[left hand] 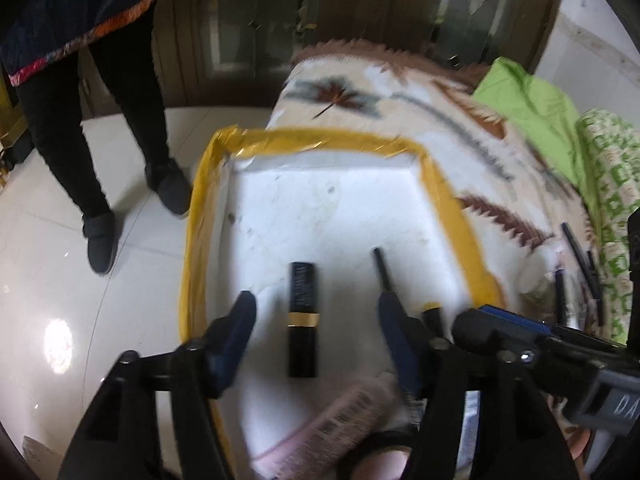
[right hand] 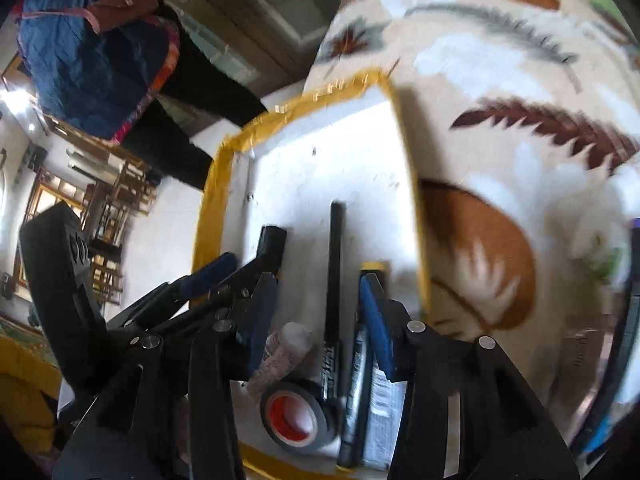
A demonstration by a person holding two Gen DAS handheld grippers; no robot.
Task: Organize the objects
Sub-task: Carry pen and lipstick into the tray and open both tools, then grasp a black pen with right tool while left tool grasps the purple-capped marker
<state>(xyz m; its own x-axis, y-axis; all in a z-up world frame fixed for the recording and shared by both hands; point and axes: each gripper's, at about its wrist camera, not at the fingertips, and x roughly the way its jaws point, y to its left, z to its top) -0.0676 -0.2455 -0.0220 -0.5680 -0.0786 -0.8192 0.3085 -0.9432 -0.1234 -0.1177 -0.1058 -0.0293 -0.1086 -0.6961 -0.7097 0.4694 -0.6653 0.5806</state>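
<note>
Your left gripper [left hand: 316, 314]: jaws wide, nothing gripped; black lipstick tube [left hand: 303, 320] lies between them on the white tray [left hand: 320, 200] floor. Your right gripper [right hand: 320, 300]: jaws apart, empty; black pen [right hand: 334, 280] lies between them in the tray.

Left gripper [left hand: 314, 312] with black angular linkage arms, round silver pivot screws, dark blue finger pads [left hand: 240, 320], right gripper [right hand: 316, 296] built alike, blue pads [right hand: 374, 320], black frame with slotted cut-outs
</note>
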